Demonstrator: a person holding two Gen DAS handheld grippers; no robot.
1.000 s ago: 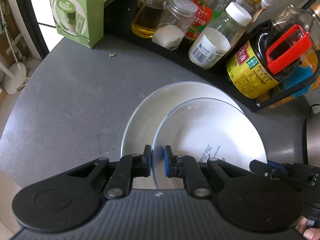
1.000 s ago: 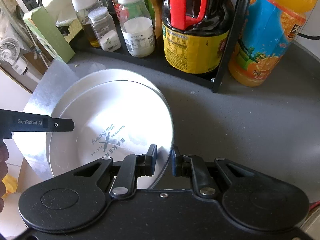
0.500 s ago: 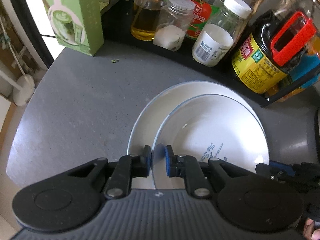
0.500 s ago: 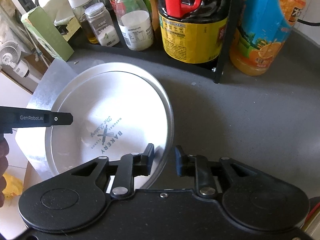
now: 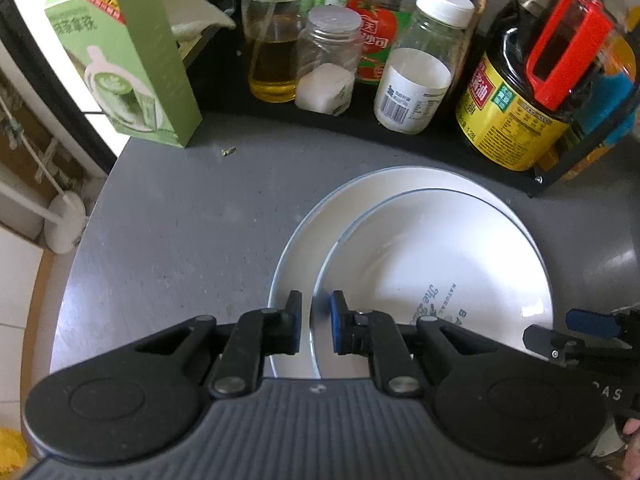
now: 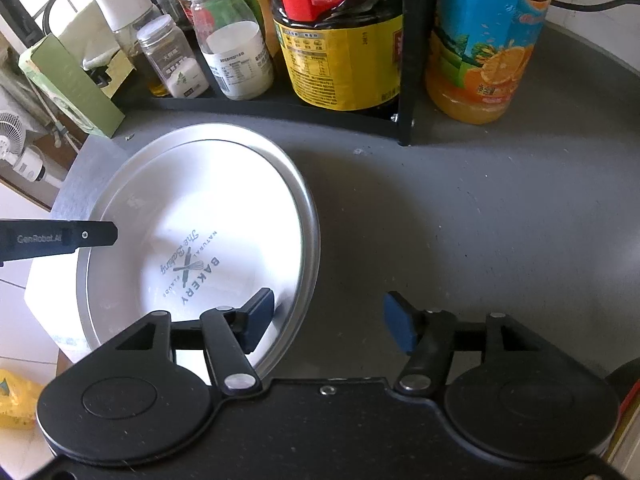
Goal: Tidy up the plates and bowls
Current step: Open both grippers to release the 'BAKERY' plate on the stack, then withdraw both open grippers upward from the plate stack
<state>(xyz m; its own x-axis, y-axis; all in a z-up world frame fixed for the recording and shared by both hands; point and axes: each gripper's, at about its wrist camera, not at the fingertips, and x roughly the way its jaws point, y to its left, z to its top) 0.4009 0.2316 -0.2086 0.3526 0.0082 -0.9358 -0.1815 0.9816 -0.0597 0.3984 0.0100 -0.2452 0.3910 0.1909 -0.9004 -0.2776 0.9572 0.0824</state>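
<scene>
On the grey counter (image 6: 460, 220), beside the bottle rack (image 6: 404, 80): two stacked plates, upper plate (image 5: 432, 264) off-centre on lower plate (image 5: 304, 236). Left gripper (image 5: 314, 320) pinching the upper rim. Right gripper (image 6: 328, 320) just opened, holding nothing. Risk: one-sided hold tipping or sliding the plate. No bowls visible.

We read "The Baking — NATURAL BAKERY FLAVOR" printed inside the upper plate (image 6: 192, 240), and "GenRobot.AI" on the left claw's finger (image 6: 60, 237) — other labels illegible.
</scene>
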